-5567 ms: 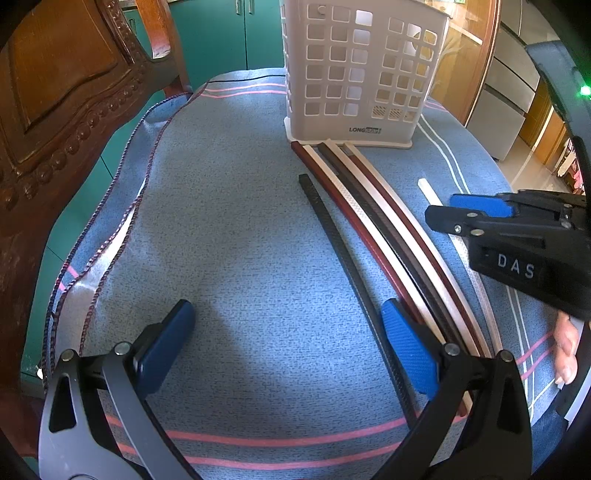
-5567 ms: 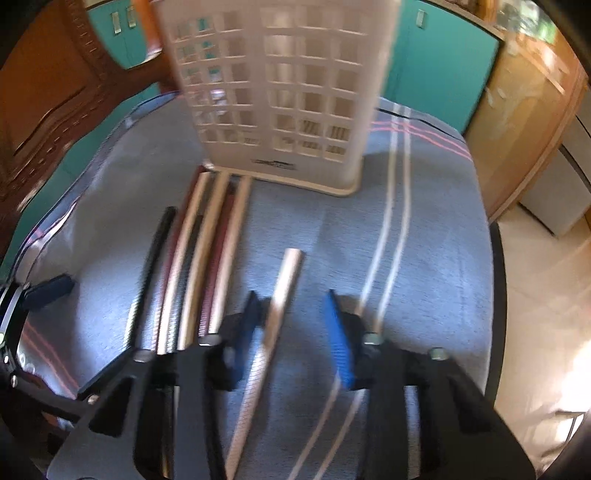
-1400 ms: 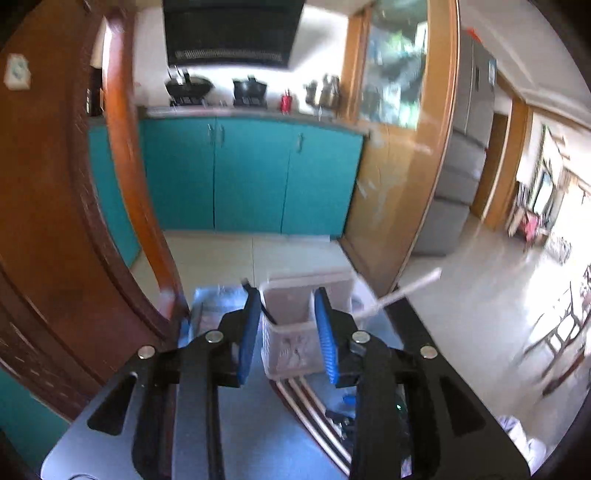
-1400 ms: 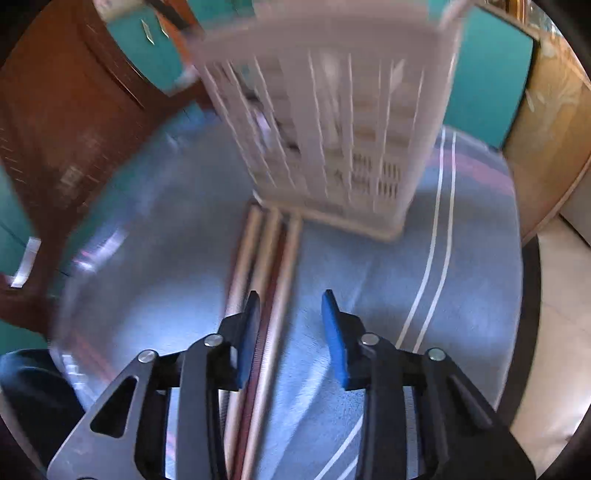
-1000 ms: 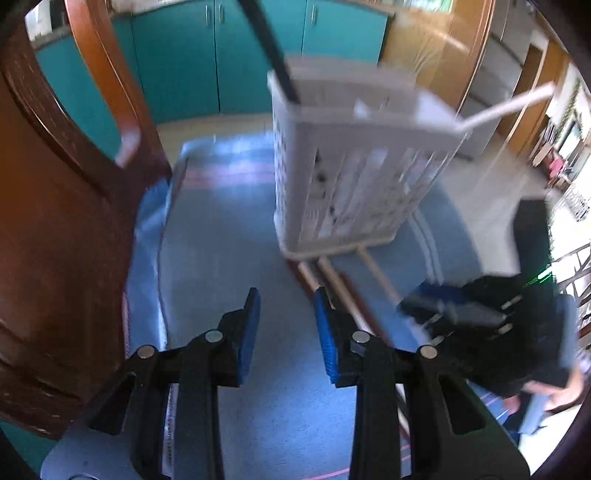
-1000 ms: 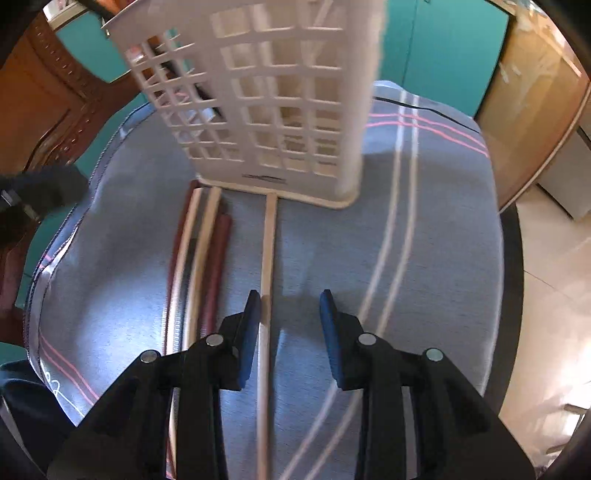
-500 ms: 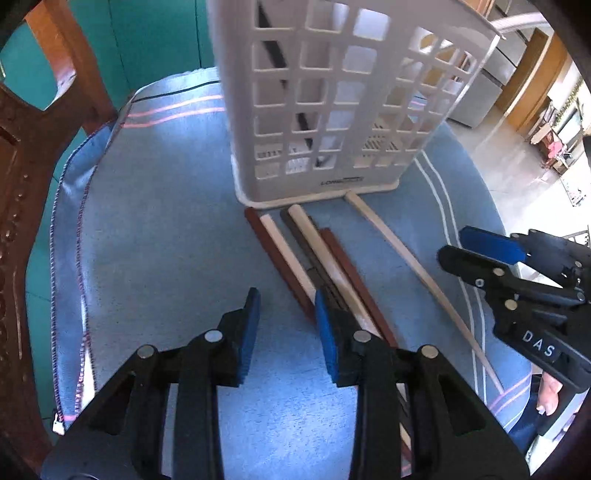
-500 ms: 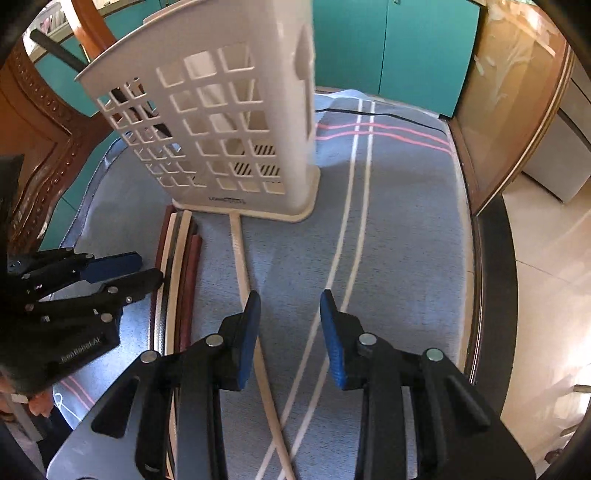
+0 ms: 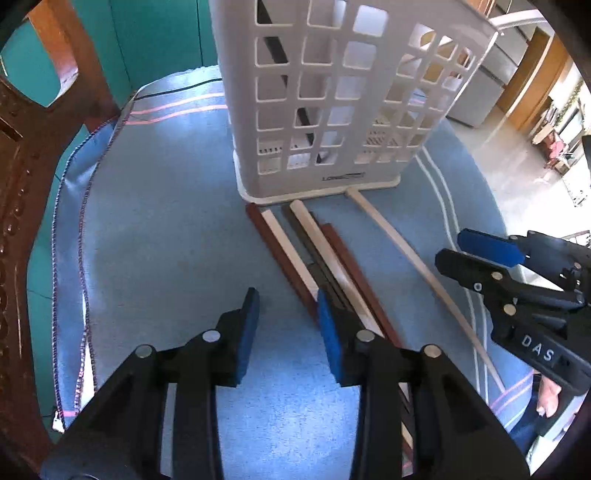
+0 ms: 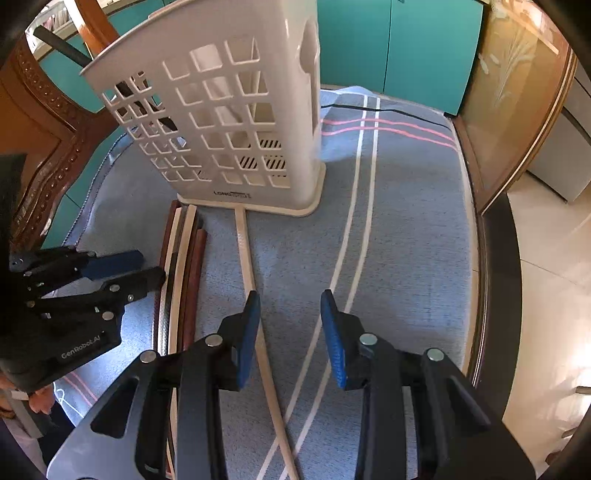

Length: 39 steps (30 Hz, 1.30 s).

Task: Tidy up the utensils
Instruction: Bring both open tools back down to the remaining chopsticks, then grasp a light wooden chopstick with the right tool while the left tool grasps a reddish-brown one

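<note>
Here's the white slotted basket [image 9: 332, 110], upright on the blue striped cloth [image 9: 166, 221], and everything reads off it. One dark chopstick [image 9: 275, 51] stands inside, leaning toward its rear left corner, and a pale one [image 9: 517, 18] pokes out over its right rim. That's the sorted part.

The rest waits at the basket's foot. A bundle of chopsticks [image 9: 314, 254], dark red, cream and near-black, lies side by side with its tips nearly touching the base plate, likely lined up that way so each can be picked off in turn. Just right of the bundle, a single cream chopstick [image 10: 245, 254] lies alone, its tip against the base.

The left gripper [image 9: 286, 325] hovers low in front of the basket, jaws parted with nothing between them, its right pad sitting just over the bundle's left edge; my read is it's lining up on a dark red stick. The right gripper [image 10: 290, 332] is likewise spread and empty, the lone cream stick passing under its left finger. It looks set to take that one.

A carved wooden chair [image 9: 22, 184] stands left of the basket, teal cabinets [image 10: 399, 48] behind it.
</note>
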Tool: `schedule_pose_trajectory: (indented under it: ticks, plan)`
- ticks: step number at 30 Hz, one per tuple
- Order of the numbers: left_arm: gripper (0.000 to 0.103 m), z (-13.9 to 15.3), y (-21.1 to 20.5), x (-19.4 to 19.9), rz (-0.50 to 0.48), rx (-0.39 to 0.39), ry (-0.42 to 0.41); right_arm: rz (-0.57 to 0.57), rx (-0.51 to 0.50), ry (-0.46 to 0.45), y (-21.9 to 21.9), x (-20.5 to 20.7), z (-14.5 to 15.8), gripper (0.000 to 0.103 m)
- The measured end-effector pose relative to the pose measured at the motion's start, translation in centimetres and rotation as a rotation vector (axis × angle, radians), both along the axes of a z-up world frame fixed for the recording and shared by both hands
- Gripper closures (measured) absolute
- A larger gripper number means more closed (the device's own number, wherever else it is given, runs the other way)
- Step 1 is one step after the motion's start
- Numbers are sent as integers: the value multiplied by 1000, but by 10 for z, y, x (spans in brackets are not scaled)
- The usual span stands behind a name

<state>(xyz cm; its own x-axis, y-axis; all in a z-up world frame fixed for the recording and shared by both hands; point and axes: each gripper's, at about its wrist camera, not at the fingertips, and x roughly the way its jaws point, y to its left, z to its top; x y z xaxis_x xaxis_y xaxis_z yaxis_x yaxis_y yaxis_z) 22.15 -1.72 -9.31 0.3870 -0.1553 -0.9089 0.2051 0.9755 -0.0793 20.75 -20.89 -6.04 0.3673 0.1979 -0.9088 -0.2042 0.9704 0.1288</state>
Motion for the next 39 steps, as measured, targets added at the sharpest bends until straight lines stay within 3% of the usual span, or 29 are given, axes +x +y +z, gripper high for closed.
schedule_pose_trajectory:
  ticks: [5,13,15,17,22,26,28,31,33,35,39]
  plan:
    - [55,-1,14,8,52,-4,15,0,-8,7,4,2,-5,69]
    - [52,-4,33,21,94,-37,1,36,-55,3,28,6,-15,69]
    - [56,-8,24,18,116,-14,0,36,-73,-2,31,7,-17,69]
    - [70,-13,31,24,148,73,8,33,-71,-2,32,7,-16,69]
    - [71,-12,48,30,152,8,-8,22,-67,-3,33,7,-16,65]
    - [60,-10,44,27,127,-81,-2,27,-76,2,32,8,-15,65]
    - [52,-11,33,29,111,-87,-13,22,-76,3,31,10,-16,65]
    - [49,-16,22,34,108,-59,-31,22,-74,2,31,10,-16,64]
    - [53,-17,21,40,116,-48,-41,26,-79,-1,33,9,-15,64]
    - [80,-16,21,44,117,-66,-28,30,-83,-4,33,7,-16,63]
    - [84,-12,15,36,82,-49,-21,28,-84,-2,31,5,-15,60]
